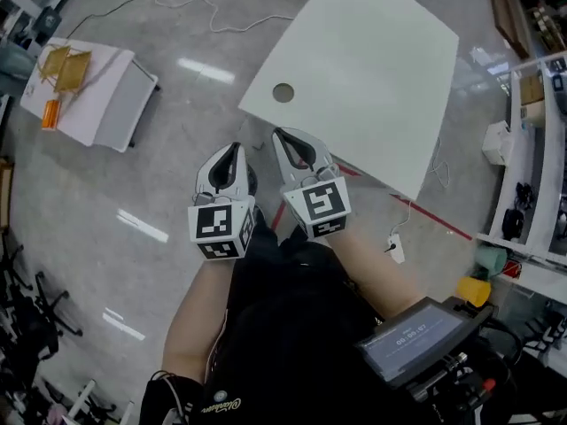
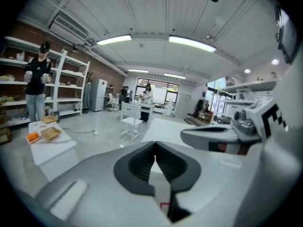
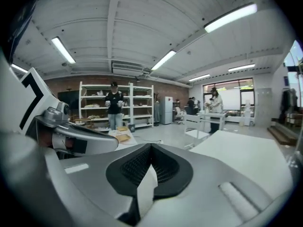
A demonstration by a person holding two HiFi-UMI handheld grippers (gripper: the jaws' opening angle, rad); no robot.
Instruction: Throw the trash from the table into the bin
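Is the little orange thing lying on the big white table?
No, the orange thing lies on the small table at the left of the head view, apart from the big white table.

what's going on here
A person holds a claw in each hand, side by side near the edge of a white table. The left claw and the right claw are both shut, with nothing between the jaws. I see no trash on the table top and no bin in view.

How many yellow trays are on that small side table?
2. One yellow tray and a second tray lie side by side at the left end of the side table in the head view; none appears hidden.
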